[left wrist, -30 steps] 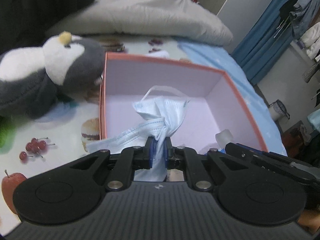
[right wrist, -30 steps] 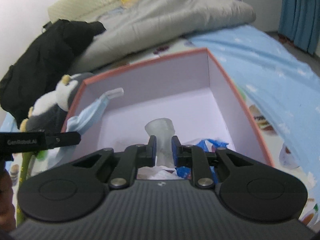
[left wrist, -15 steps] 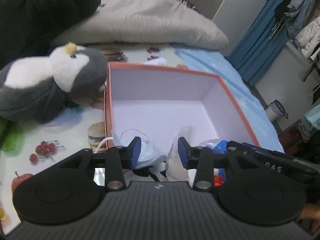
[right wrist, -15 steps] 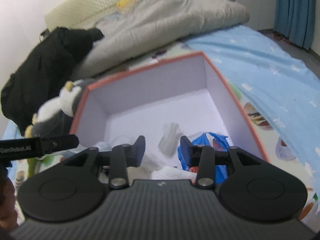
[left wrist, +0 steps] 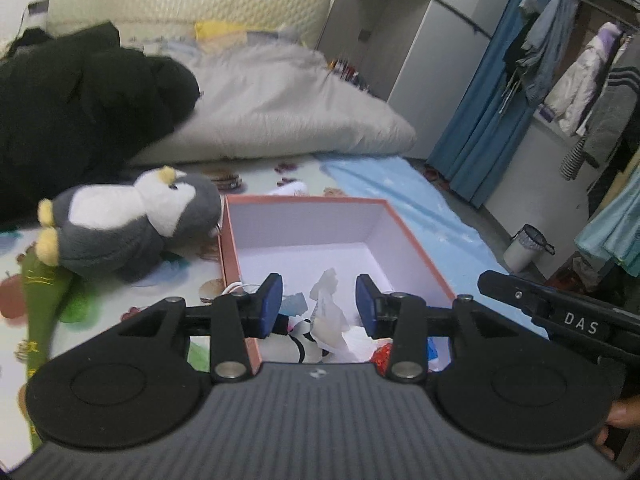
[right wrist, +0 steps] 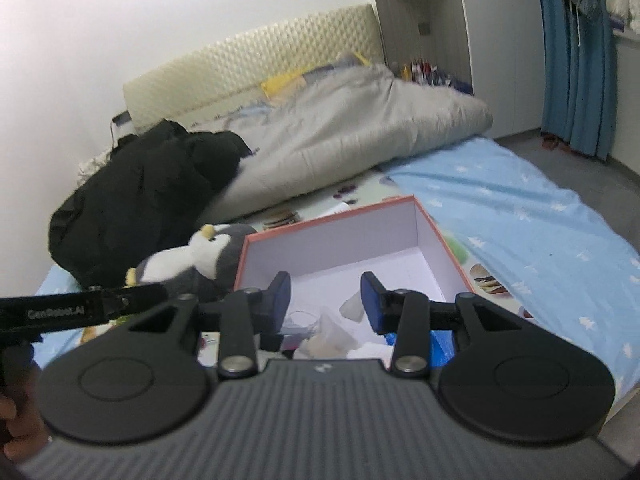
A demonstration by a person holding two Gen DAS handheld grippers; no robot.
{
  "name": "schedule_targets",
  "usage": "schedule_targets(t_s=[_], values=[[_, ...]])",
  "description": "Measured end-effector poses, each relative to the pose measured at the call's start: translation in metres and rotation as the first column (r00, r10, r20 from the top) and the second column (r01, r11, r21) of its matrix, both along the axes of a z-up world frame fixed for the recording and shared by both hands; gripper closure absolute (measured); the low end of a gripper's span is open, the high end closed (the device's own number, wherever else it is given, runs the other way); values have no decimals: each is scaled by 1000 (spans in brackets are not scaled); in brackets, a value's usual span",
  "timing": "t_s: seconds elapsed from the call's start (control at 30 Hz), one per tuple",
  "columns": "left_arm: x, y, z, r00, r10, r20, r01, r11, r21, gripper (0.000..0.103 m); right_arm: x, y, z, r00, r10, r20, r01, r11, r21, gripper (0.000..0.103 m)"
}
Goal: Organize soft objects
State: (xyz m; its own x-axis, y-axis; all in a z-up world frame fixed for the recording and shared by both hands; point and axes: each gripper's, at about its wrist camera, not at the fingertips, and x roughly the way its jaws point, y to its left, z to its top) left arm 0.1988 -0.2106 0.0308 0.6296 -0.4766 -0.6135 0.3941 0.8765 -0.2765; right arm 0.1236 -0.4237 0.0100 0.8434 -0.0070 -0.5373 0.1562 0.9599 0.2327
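The left gripper (left wrist: 319, 305) hangs over the near end of the pink box (left wrist: 231, 240) with its 2 blue-padded fingers (left wrist: 270, 305) spread wide and nothing between them. The right gripper (right wrist: 326, 307) is spread just as wide and empty, poised over the same near end of the box (right wrist: 450, 254).

The box sits on the bed, on a fruit-printed sheet (left wrist: 188, 276), with its white interior bare toward the far wall. The soft things lie heaped against the near wall: a crumpled whitish plastic piece (left wrist: 329, 312), a bit of pale blue mask (left wrist: 295, 303), a small white plush item with black markings (left wrist: 294, 346), and something red (left wrist: 382, 356) beside it. From the right wrist view, a clear crumpled piece (right wrist: 352, 307) and a blue wrapper (right wrist: 438, 346) also show there.

Outside the box, touching its left wall, a grey and white penguin plush (left wrist: 128, 228) lies on its side. A green plush (left wrist: 42, 300) lies just beside the penguin, toward the near left edge of the bed. Beyond them lie a black jacket (left wrist: 80, 120) and a grey duvet (left wrist: 288, 108).
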Motion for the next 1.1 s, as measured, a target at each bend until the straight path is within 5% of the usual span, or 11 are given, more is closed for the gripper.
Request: schedule_targets(t_s=[0.4,1.1], values=[[-87,35,26,997,-43,71,44,999,-8,56,-82,43,17,998,-18,67,21,999,-37,61],[-151,57,0,996,-33,87,31,999,32,47,-136,70,-19,997,-19,76,24,998,-63,61]])
